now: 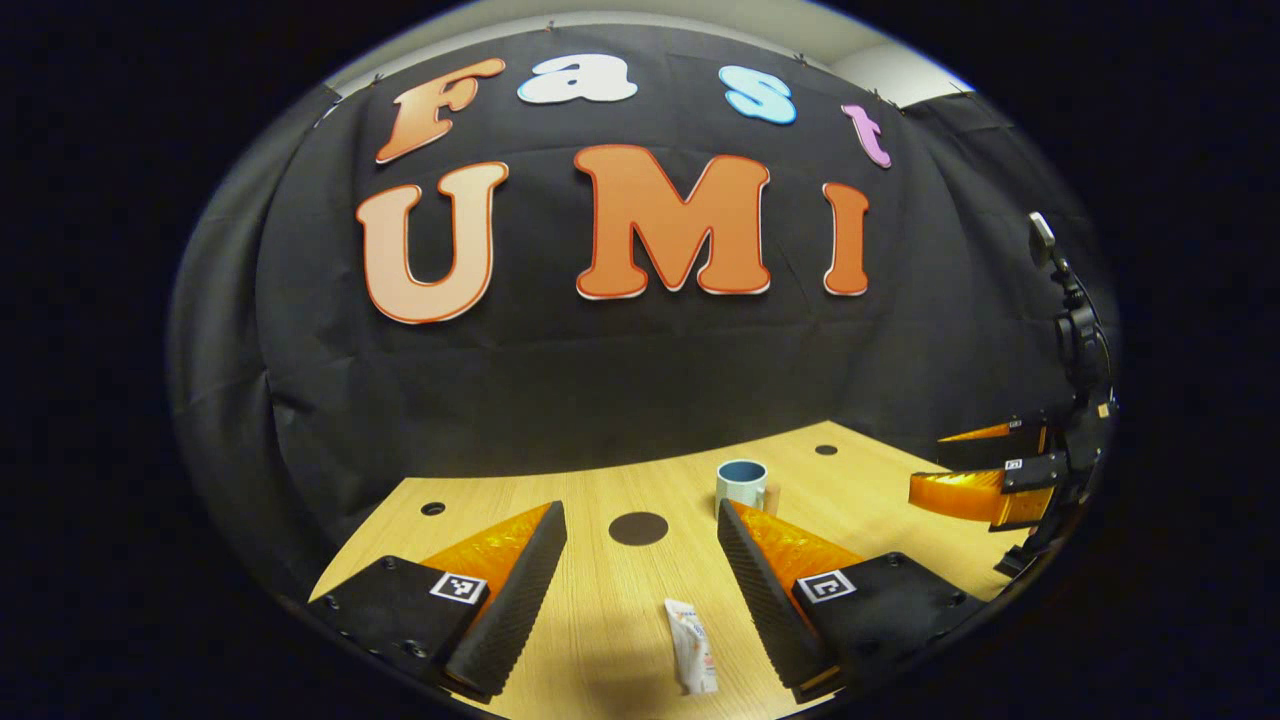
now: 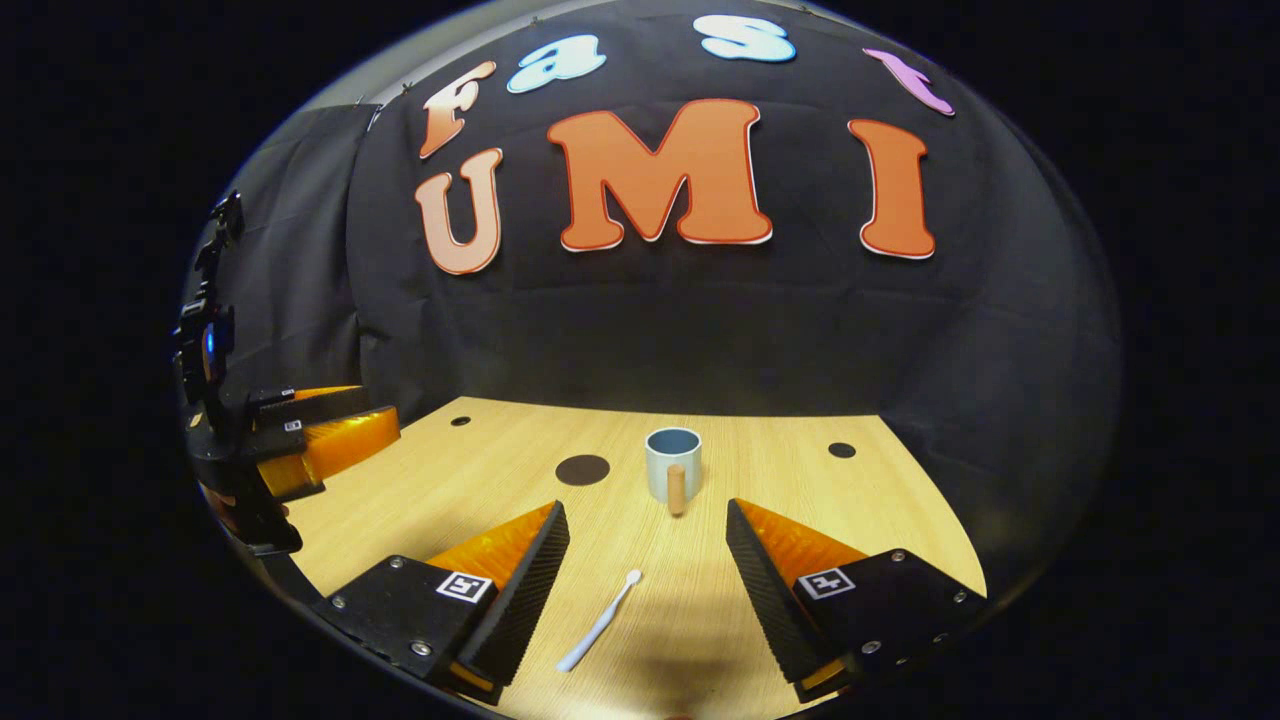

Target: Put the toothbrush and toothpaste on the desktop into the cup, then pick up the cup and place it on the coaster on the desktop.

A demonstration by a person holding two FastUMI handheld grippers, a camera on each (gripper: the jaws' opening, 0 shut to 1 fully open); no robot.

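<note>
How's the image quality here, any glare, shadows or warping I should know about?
Left gripper view: fisheye bends the desktop edge; a soft shadow falls near the toothpaste; the cup is sharp. Right gripper view: same curving; a shadow lies beside the toothbrush; no strong glare.

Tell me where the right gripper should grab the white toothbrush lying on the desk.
Grip the toothbrush mid-handle, coming straight down from above. It lies flat on the desktop between the open right gripper fingers, slanted, so turn the fingers to close across its thin handle.
</note>
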